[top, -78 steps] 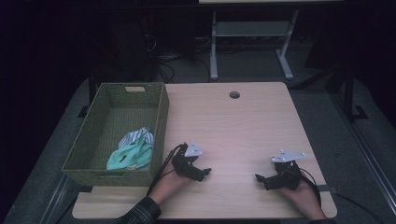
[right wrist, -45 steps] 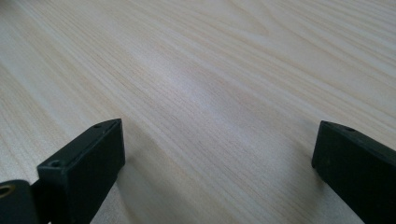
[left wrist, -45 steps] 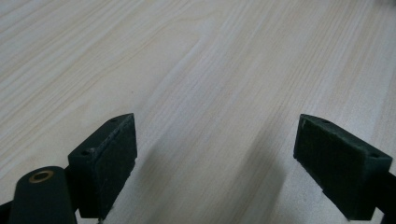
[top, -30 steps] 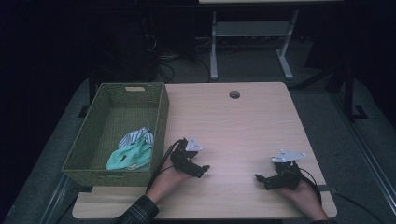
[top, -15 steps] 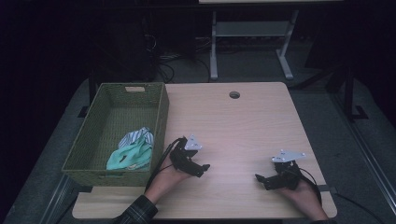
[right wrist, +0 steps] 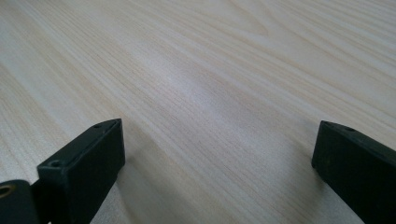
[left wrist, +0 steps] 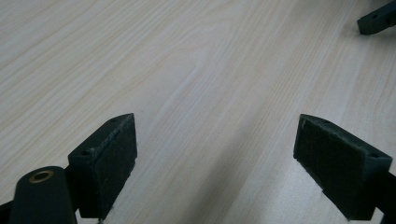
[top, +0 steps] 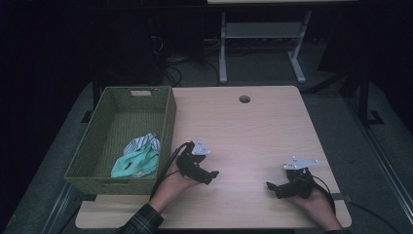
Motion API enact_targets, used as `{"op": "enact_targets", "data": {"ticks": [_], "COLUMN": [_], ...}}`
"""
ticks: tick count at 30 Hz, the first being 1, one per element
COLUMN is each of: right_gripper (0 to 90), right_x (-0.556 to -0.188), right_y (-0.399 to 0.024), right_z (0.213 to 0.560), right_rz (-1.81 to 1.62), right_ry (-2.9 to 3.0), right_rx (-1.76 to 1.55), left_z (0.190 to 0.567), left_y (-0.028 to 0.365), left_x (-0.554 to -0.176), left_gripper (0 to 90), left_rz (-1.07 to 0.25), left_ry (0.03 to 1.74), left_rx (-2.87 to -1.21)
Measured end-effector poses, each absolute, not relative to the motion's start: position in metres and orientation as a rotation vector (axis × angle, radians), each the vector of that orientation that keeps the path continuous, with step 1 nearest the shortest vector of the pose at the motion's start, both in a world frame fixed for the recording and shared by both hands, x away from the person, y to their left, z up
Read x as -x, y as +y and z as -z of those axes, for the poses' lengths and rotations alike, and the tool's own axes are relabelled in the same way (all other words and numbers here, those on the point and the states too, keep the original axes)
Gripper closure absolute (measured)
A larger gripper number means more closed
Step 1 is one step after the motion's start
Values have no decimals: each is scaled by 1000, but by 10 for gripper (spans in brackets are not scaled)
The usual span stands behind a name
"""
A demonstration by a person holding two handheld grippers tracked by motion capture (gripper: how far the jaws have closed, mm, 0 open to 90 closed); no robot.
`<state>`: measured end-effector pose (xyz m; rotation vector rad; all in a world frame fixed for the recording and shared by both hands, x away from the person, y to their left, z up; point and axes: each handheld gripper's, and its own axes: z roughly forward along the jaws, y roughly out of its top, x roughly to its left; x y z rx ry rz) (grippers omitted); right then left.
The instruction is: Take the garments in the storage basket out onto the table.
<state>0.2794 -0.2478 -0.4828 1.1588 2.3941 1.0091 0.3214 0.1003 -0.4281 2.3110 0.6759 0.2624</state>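
I hold my left gripper (top: 210, 174) low over the light wood table (top: 253, 131), near the front edge, at about 7 o'clock from the table's centre. Its jaws stand wide apart with nothing between them; in the left gripper view (left wrist: 215, 154) bare wood grain shows in the gap. The tips point toward 4 o'clock, across the table at my other hand.

My right gripper (top: 271, 186) sits at about 5 o'clock from the table's centre, close to the front right corner, jaws also spread wide and empty. In the right gripper view (right wrist: 217, 163) only wood lies between the pads. Its tips point toward 9 o'clock. One jaw tip of it shows at the top right corner of the left gripper view.

The two grippers are well apart, with bare table between them.

The woven green basket (top: 168, 127) stands on the table's left side, at 9 o'clock from the left gripper and just beside it. A bundle of cloths (top: 137, 157), mint green with a striped piece on top, lies in the basket's near right corner, against the wall nearest my left hand (top: 170, 187).

A round cable hole (top: 244, 99) sits at 12 o'clock near the far edge.
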Motion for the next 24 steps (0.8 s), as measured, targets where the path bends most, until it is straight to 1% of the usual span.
{"op": "enact_targets", "data": {"ticks": [24], "right_gripper": [22], "right_x": [-279], "right_y": [-248], "right_z": [483], "right_rz": [-1009], "right_ry": [2394], "right_rx": [-1161], "left_z": [401], "left_y": [101], "left_x": [-323], "left_gripper": [130], "left_rz": [-267], "left_ry": [655], "left_rx": [-2312]}}
